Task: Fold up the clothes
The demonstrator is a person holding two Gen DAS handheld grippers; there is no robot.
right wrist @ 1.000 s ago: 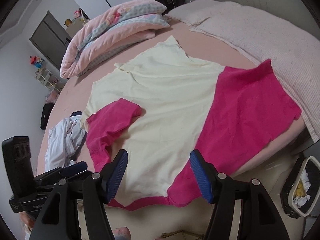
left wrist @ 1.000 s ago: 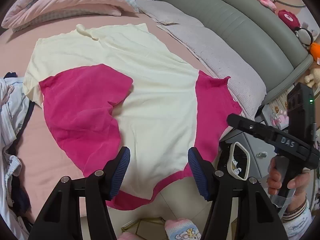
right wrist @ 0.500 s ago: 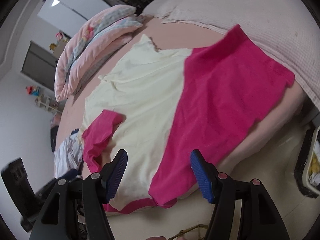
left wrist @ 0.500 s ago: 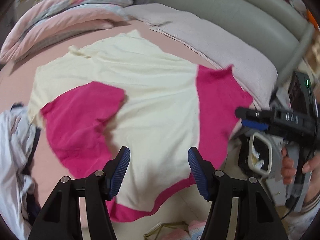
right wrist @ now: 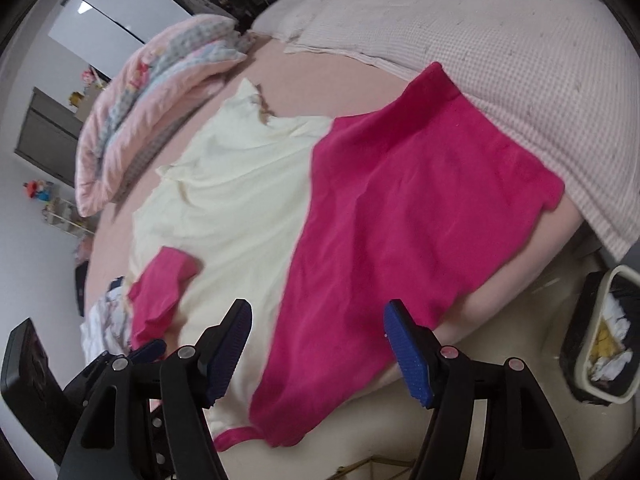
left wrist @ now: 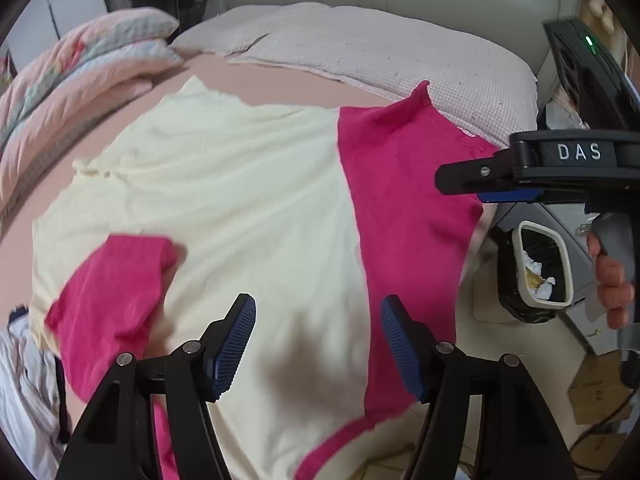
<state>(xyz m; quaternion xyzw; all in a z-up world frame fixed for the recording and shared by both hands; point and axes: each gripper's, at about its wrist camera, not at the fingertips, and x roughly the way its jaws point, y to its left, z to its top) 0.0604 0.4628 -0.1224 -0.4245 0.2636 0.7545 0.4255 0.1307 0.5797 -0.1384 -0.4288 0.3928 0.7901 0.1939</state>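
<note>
Below, the shirt [left wrist: 240, 184] lies flat, untouched, under both grippers' spread fingers [left wrist: 236, 344].

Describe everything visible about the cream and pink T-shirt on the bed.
The T-shirt is soft knit with a cream body, magenta sleeves and a magenta neckband at the near edge. It lies flat, lightly wrinkled, on the pink bed sheet, collar hanging over the mattress edge. One sleeve is folded in onto the cream body; the other is spread out, its far corner on the checked pillow. Neither gripper touches it.
</note>
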